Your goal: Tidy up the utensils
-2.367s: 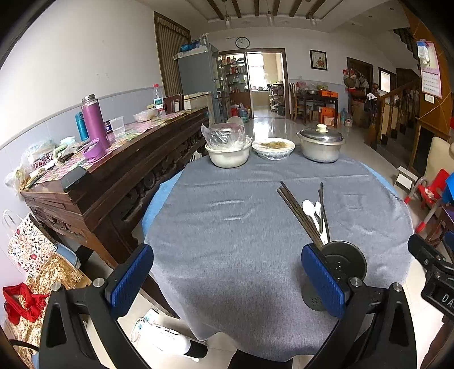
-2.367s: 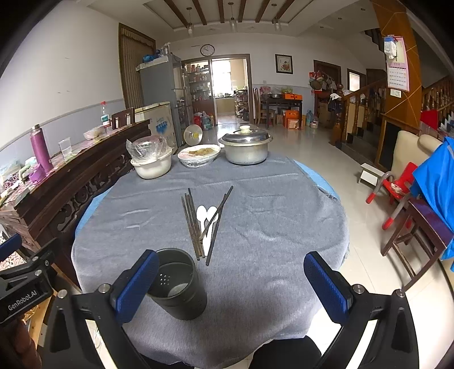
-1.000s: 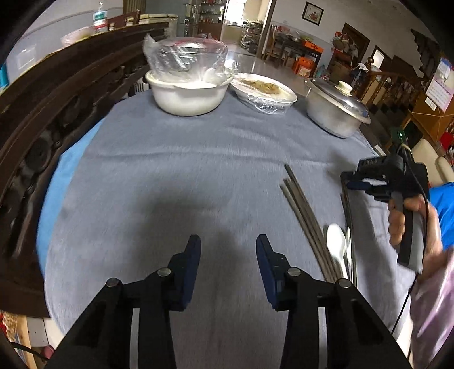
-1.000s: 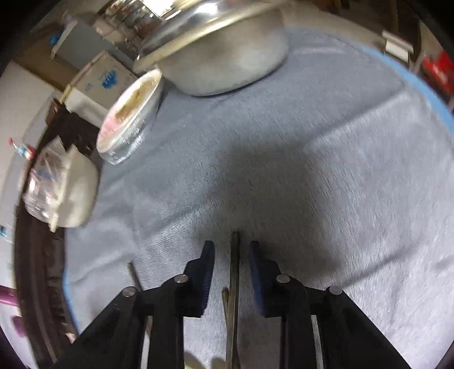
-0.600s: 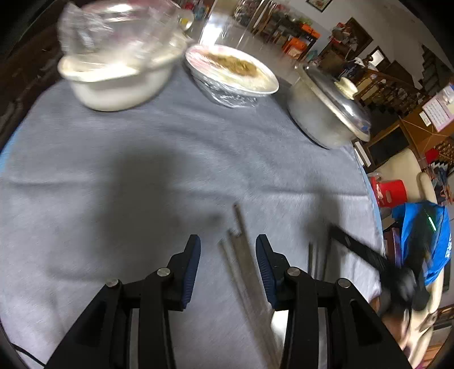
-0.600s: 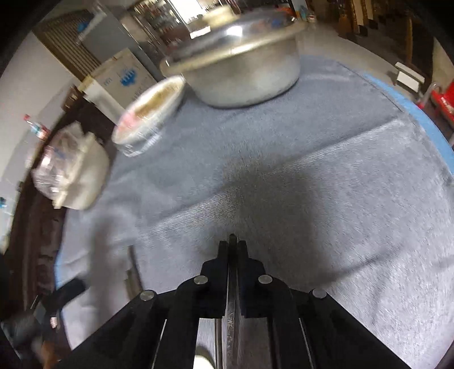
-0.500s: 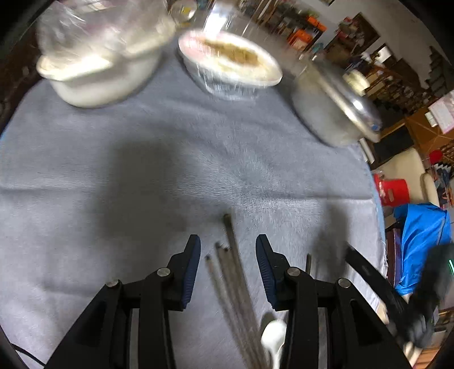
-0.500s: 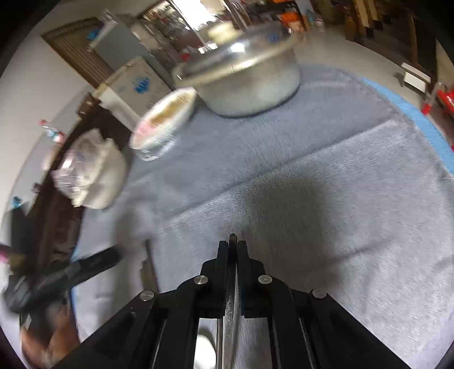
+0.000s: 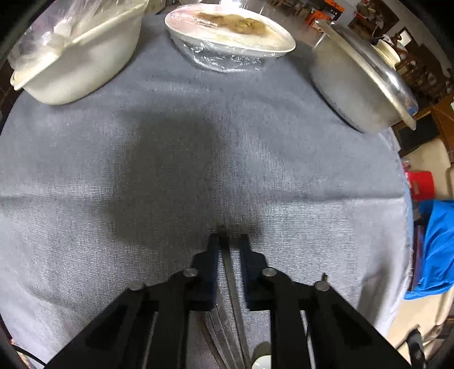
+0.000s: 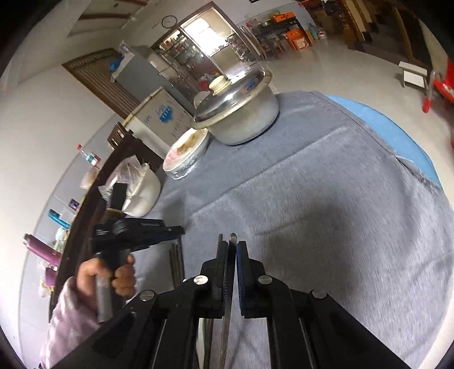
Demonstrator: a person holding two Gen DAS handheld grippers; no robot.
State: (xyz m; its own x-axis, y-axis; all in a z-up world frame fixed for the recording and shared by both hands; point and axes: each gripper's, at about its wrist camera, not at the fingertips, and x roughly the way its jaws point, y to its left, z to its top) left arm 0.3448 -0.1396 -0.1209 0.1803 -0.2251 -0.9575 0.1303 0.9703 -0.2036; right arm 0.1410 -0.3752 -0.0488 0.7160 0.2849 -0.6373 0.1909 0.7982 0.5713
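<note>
Steel pot (image 9: 354,93), film-wrapped dish (image 9: 283,46); left gripper (image 9: 231,241) just closed on chopstick (image 9: 228,272), right gripper (image 10: 229,247) tight on another (image 10: 232,237).

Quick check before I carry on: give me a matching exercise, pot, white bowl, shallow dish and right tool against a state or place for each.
1 pot
2 white bowl
3 shallow dish
4 right tool

A brownish food under film
B shut on a chopstick
C metal lid on
D leftmost in left wrist view

Pairs: 1-C, 2-D, 3-A, 4-B
</note>
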